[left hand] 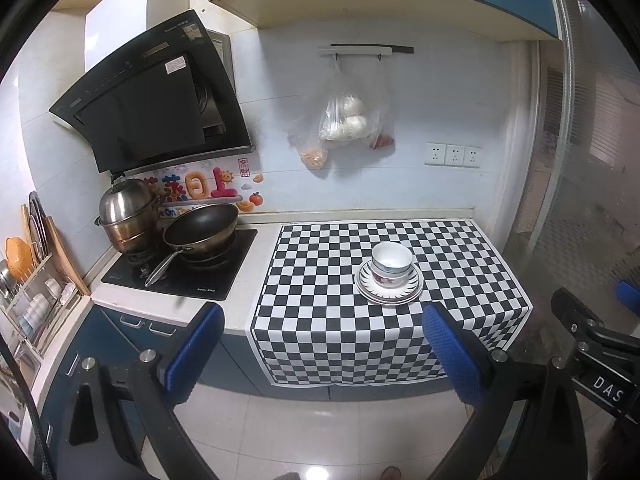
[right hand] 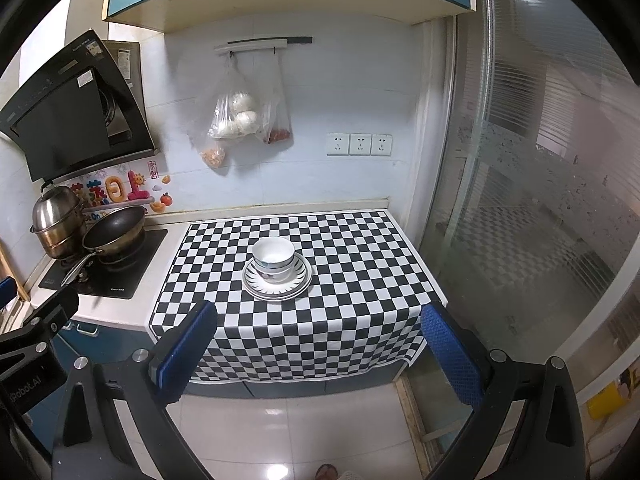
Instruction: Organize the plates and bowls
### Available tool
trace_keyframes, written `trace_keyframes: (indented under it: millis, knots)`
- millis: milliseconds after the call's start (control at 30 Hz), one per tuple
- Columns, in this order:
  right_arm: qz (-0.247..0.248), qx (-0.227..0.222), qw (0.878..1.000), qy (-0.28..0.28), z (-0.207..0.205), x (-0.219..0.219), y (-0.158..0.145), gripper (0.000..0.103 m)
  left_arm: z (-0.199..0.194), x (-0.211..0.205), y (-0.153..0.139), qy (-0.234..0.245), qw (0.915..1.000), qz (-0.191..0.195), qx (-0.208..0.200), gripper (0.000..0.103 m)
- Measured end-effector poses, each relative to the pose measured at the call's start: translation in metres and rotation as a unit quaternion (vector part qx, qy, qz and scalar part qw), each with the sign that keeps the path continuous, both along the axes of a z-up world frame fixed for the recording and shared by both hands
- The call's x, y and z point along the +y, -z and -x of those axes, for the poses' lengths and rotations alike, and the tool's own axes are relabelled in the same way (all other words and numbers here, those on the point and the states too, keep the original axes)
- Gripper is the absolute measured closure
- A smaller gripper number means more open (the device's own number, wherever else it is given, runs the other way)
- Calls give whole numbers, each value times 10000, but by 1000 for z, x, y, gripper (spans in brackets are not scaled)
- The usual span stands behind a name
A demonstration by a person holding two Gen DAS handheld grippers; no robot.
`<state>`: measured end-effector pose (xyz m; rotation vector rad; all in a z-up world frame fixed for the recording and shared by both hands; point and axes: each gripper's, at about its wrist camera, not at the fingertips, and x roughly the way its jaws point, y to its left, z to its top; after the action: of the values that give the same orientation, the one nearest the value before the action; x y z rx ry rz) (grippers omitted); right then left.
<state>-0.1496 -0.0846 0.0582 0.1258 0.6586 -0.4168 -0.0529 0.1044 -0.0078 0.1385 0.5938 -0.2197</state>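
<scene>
Stacked white bowls sit nested on a small stack of white plates with a dark radial pattern, on the checkered cloth on the counter. My left gripper is open and empty, held back from the counter's front edge, over the floor. My right gripper is open and empty too, also back from the counter edge. The right gripper's body shows at the right edge of the left wrist view.
A stove at the left carries a frying pan and a steel steamer pot. A dish rack stands far left. Plastic bags hang on the wall. A glass door is to the right.
</scene>
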Motion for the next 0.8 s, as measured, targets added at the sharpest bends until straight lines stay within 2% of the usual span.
trace_keyframes:
  millis: [800]
  knots:
    - [-8, 86, 10000, -11, -12, 2, 6, 0, -16, 9, 7, 9, 9999, -36, 104, 1]
